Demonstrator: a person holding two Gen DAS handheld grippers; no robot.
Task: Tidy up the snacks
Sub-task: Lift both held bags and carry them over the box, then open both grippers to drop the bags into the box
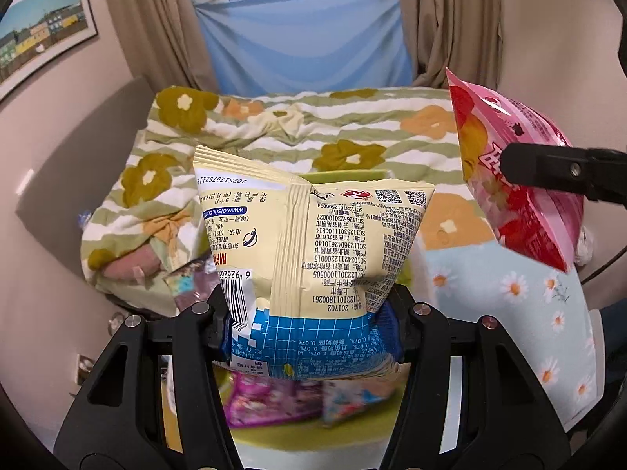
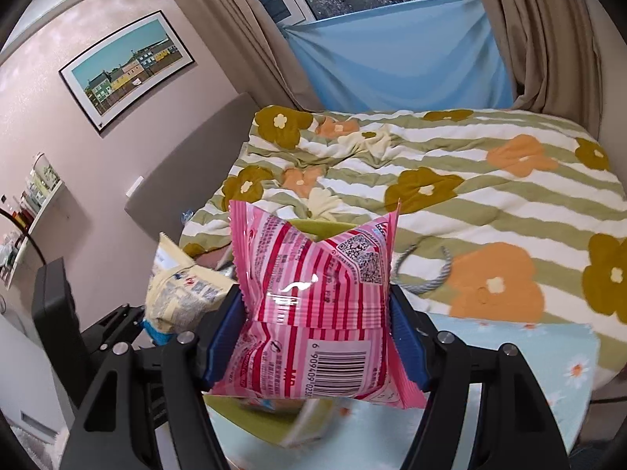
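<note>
Snacks beneath blur; left tool (image 1: 309,329) clamps cream bag (image 1: 313,250), right tool (image 2: 313,340) pink bag (image 2: 313,305).

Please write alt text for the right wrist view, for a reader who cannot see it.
The right gripper clamps a pink striped snack bag above a green container. At left, a yellow snack bag is held up; behind is a flowered blanket.

Held snack bags: 2, one cream bag (image 1: 313,250), one pink bag (image 2: 317,313). Green tray (image 1: 345,431): 1. Framed picture (image 2: 129,66): 1.
</note>
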